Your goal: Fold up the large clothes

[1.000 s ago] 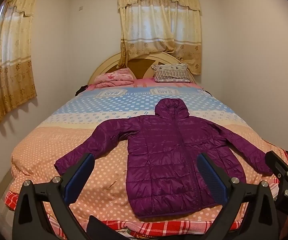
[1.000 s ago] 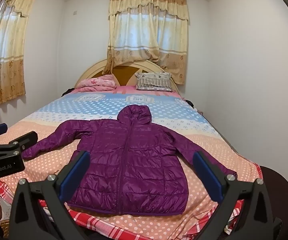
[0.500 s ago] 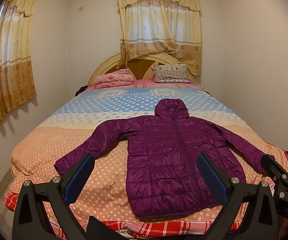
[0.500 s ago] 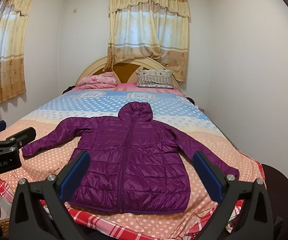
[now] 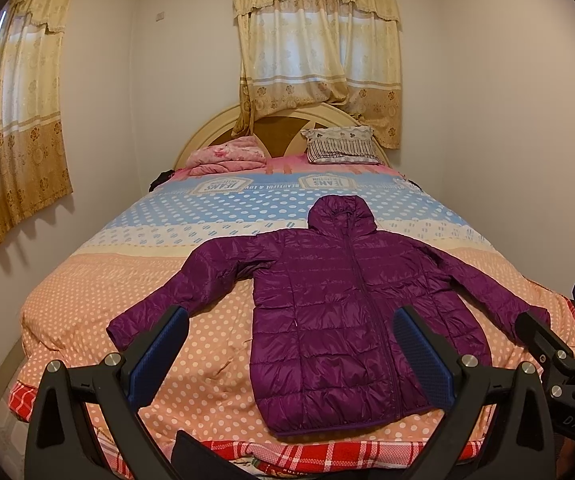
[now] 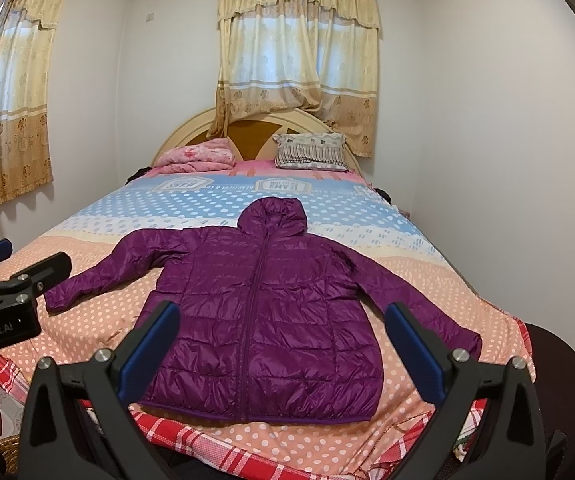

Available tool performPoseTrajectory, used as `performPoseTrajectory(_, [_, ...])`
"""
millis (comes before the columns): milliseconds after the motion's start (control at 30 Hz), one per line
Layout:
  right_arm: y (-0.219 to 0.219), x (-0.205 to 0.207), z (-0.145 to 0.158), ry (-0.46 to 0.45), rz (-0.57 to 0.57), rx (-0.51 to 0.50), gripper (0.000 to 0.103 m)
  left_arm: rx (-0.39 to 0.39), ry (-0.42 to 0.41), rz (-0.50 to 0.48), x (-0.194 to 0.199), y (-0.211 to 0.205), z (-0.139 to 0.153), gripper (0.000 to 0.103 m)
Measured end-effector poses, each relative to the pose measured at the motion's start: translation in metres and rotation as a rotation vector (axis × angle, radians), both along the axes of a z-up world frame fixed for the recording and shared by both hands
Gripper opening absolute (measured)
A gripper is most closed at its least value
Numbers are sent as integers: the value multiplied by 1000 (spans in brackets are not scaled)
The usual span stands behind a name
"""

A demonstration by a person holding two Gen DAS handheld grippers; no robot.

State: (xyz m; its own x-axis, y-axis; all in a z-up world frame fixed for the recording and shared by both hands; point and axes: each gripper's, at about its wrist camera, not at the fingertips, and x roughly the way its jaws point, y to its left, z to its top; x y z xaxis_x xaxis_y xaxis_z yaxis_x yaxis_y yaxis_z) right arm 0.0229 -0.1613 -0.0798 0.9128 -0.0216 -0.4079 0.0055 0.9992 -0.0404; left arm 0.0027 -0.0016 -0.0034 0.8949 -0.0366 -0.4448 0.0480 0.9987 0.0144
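Both hand-held grippers (jaws wide) above jacket.

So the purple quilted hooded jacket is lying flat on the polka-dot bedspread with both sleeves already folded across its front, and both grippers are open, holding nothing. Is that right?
Not quite. The purple quilted hooded jacket lies flat on the polka-dot bedspread, but its sleeves are spread out to the sides, not folded across the front; the right wrist view shows this. The left gripper and right gripper are indeed open and hold nothing.

Purple quilted hooded puffer jacket: solid glossy purple.
Polka-dot bedspread: white dots on peach, cream and blue bands (red plaid at the foot).
Striped pillow: grey-white stripes.
Gripper pads: blue.
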Motion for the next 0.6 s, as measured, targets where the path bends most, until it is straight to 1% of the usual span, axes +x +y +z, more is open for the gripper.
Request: performPoseTrajectory(600, [4,1,-4,20,7,8,103,3,4,-4,0,-1,-2,102])
